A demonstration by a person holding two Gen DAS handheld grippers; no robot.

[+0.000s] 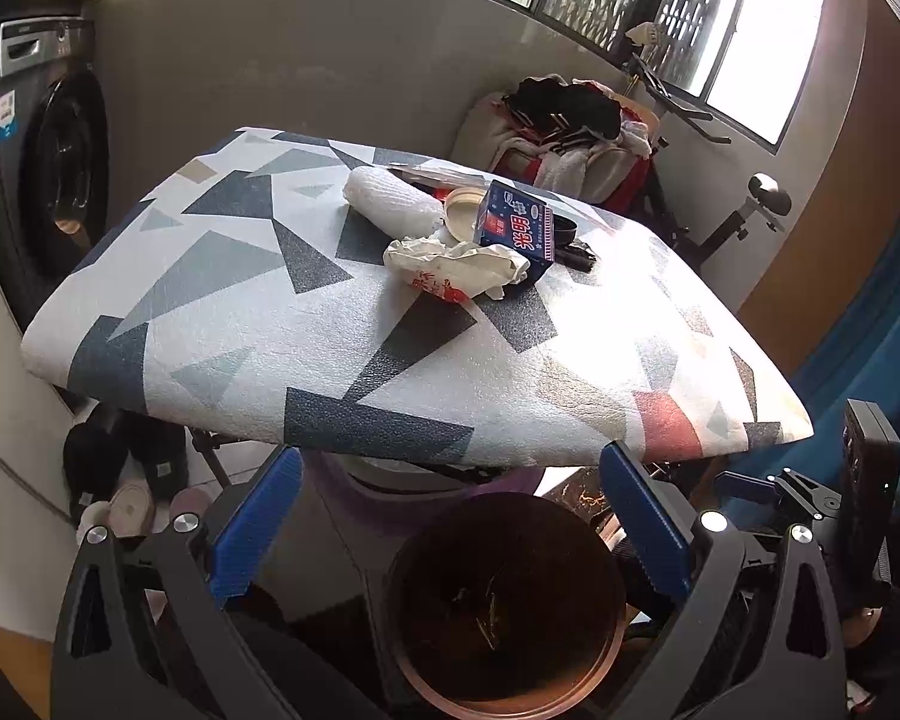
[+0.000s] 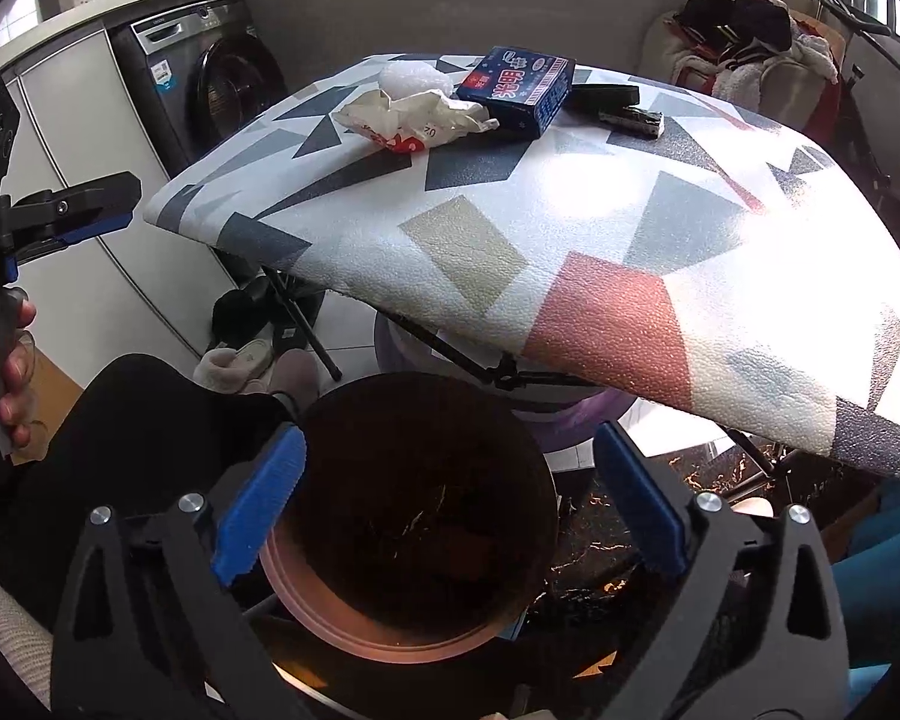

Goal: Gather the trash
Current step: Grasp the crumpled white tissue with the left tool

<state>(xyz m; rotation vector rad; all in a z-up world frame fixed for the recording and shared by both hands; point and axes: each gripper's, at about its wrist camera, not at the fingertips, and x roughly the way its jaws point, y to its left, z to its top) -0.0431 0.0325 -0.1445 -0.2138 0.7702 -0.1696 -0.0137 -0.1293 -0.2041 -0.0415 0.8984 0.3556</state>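
A brown trash bin (image 1: pixel 504 606) stands on the floor below the patterned table (image 1: pixel 270 324); it also shows in the right wrist view (image 2: pixel 414 534). On the table lie a crumpled white wrapper (image 1: pixel 456 267) (image 2: pixel 408 117), a blue box (image 1: pixel 516 225) (image 2: pixel 519 87), a white foam roll (image 1: pixel 390 195) (image 2: pixel 414 75) and a round lid (image 1: pixel 462 213). My left gripper (image 1: pixel 450 522) is open and empty above the bin. My right gripper (image 2: pixel 450 498) is open and empty above the bin, short of the table's near edge (image 2: pixel 570 360).
A washing machine (image 1: pixel 48 162) (image 2: pixel 210 84) stands left of the table. A pile of clothes (image 1: pixel 570 132) and an exercise bike (image 1: pixel 744 210) are behind it. Slippers (image 1: pixel 126 504) lie on the floor under the table. Black objects (image 2: pixel 618 105) lie beside the box.
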